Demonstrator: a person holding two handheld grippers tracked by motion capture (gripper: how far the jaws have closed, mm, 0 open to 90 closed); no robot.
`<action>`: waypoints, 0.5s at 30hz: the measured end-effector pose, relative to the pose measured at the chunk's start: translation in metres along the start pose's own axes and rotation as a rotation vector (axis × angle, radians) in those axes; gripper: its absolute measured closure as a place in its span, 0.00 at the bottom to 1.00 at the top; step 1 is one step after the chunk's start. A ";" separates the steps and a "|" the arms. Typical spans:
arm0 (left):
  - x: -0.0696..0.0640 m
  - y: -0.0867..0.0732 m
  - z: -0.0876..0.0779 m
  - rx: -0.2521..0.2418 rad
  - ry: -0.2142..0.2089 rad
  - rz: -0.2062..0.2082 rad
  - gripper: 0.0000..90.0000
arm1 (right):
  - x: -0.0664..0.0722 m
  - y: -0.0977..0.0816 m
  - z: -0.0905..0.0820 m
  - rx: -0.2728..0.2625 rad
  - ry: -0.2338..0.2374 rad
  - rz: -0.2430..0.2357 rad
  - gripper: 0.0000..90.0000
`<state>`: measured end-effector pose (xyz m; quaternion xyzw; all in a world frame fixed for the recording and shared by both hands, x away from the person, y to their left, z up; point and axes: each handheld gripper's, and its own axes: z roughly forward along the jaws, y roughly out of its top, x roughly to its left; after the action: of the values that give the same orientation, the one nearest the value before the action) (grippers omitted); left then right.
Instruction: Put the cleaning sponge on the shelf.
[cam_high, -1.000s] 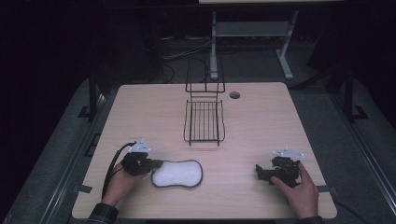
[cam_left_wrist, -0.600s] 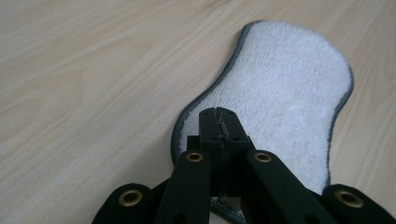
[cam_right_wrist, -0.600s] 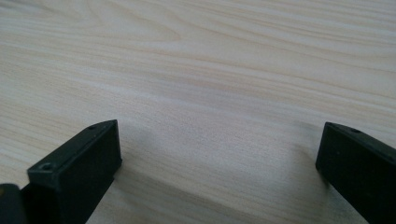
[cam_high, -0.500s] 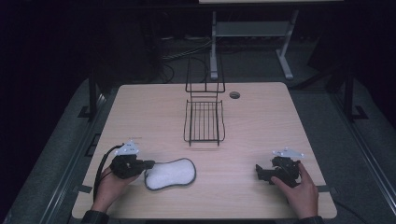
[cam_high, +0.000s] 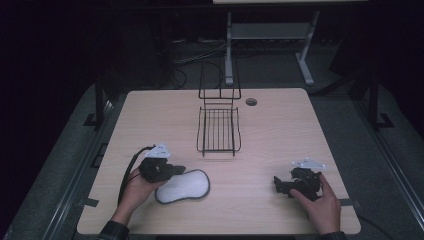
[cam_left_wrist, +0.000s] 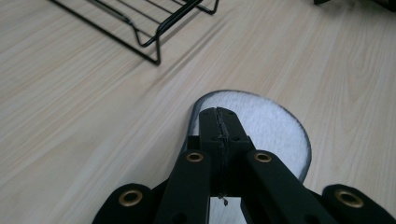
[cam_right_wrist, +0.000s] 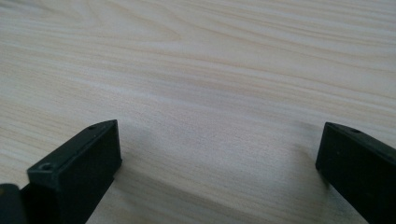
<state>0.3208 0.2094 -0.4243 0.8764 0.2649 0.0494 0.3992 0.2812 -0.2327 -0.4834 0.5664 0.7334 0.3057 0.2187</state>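
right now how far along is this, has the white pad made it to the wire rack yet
Not yet. Done: the left claw is shut on the white pad. In hand: the pad sits on the table, short of the wire rack. Left: getting it to the rack, probably. The right claw rests open.

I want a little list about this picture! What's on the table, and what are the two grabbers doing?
table: light wood table
rack: black wire rack, mid-table, holds nothing
pad: white oval pad with dark rim, flat on the table
left gripper: jaws together over the pad's end
right gripper: jaws wide apart, over bare wood
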 end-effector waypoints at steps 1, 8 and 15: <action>-0.001 0.003 0.005 0.008 -0.006 0.005 1.00 | 0.000 0.000 0.000 0.000 0.000 0.000 0.00; -0.007 0.018 0.029 0.044 -0.037 0.040 1.00 | 0.000 0.000 0.000 0.000 0.000 0.000 0.00; -0.010 0.023 0.045 0.092 -0.047 0.054 0.99 | 0.000 0.000 0.000 0.000 0.000 0.000 0.00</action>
<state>0.3356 0.1621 -0.4366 0.9014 0.2338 0.0271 0.3633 0.2812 -0.2328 -0.4834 0.5663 0.7335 0.3057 0.2188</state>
